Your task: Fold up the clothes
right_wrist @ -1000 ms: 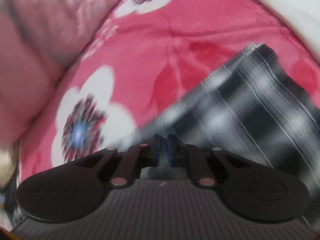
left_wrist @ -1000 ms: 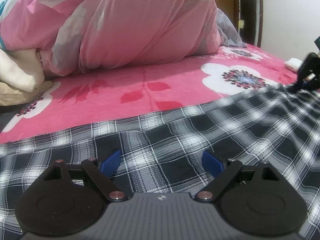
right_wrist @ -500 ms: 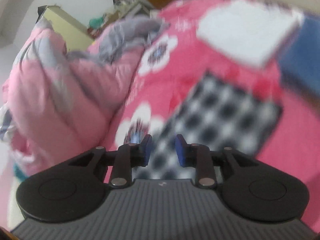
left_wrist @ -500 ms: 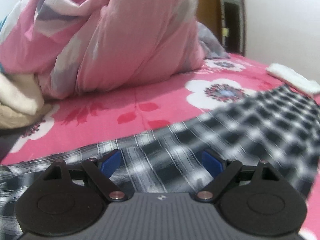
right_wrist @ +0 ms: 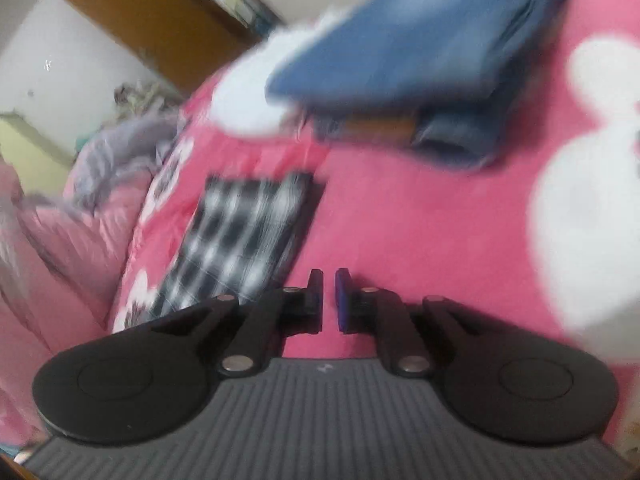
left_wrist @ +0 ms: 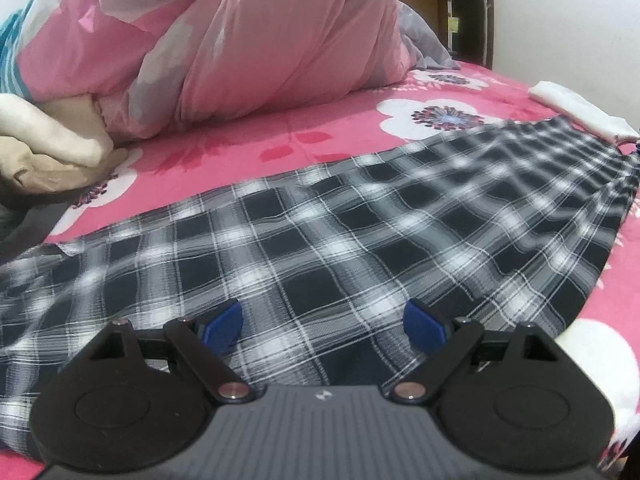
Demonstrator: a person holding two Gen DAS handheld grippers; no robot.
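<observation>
Because folding needs a flat base, the pink floral bedspread (left_wrist: 248, 168) carries the checked shirt (left_wrist: 360, 240) spread across its near half. No containers show. The left gripper (left_wrist: 322, 322) hovers above it, fingers wide apart; the right gripper (right_wrist: 329, 300) is closing on nothing, right of the shirt.

Soft indoor light, right view motion-blurred

Shirt (left_wrist: 360, 232) on bed (left_wrist: 248, 168), quilt (left_wrist: 240, 48) behind

Black-and-white checked cloth (left_wrist: 360, 232) on pink flowered bedspread (left_wrist: 240, 160); blurred folded pile (right_wrist: 400, 52) looks blue.
</observation>
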